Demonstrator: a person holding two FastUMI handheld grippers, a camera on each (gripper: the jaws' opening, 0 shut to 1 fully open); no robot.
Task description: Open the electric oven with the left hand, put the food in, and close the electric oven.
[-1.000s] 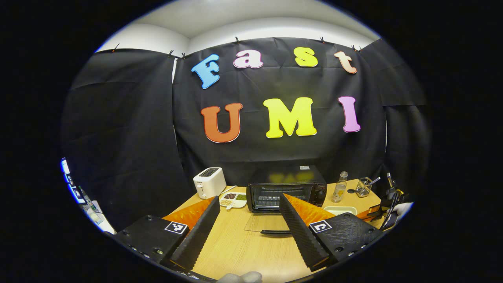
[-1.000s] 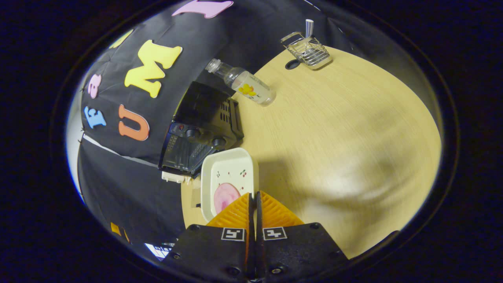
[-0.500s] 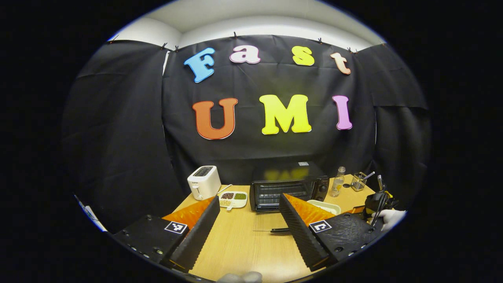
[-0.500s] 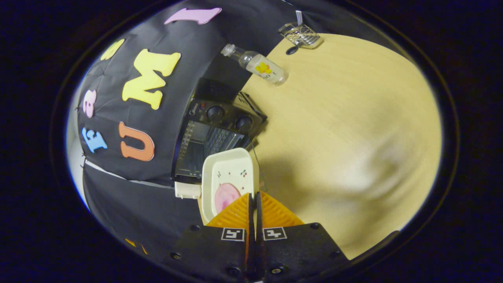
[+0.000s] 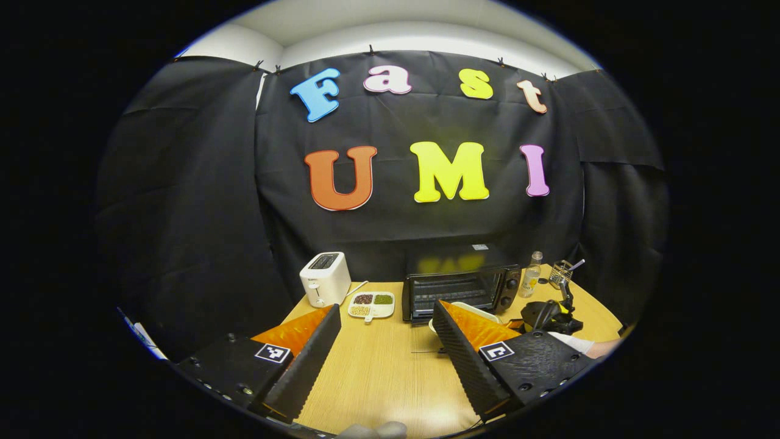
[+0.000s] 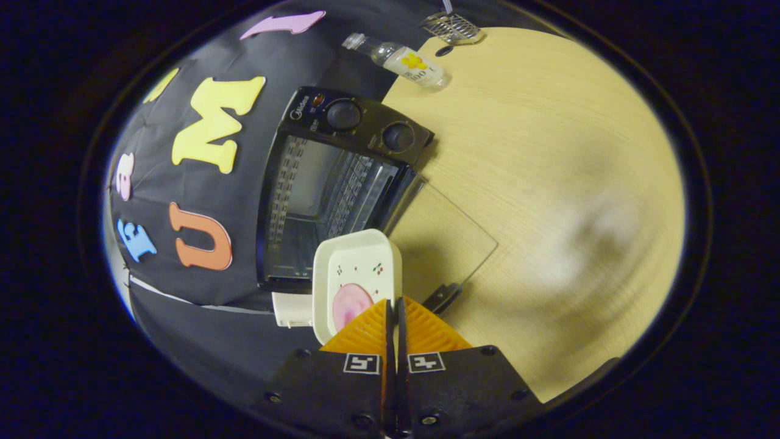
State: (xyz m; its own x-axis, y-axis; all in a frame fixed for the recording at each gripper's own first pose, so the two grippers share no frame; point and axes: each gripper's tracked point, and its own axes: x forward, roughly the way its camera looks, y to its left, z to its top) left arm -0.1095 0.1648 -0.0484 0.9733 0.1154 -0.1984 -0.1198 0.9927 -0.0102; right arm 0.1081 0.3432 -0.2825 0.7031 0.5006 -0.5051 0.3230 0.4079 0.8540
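The black electric oven (image 6: 329,183) stands open, its glass door (image 6: 445,244) lying flat on the table and the wire shelf inside bare. My right gripper (image 6: 394,302) is shut on the rim of a white dish (image 6: 356,274) that carries a pink slice of food (image 6: 349,305). The dish hangs just in front of the oven's mouth, over the door's near corner. In the left gripper view the oven (image 5: 460,286) is far ahead with the dish (image 5: 469,308) before it. My left gripper (image 5: 384,341) stands open over the table, holding nothing.
A white toaster (image 5: 325,286) and a divided snack dish (image 5: 372,305) sit left of the oven. A clear bottle (image 6: 405,59) and a wire rack (image 6: 451,24) stand to its right. The wooden table (image 6: 548,183) stretches right of the door.
My right gripper has carried the dish from beside the oven round to its open front. My left gripper has drawn back from the oven, still open.
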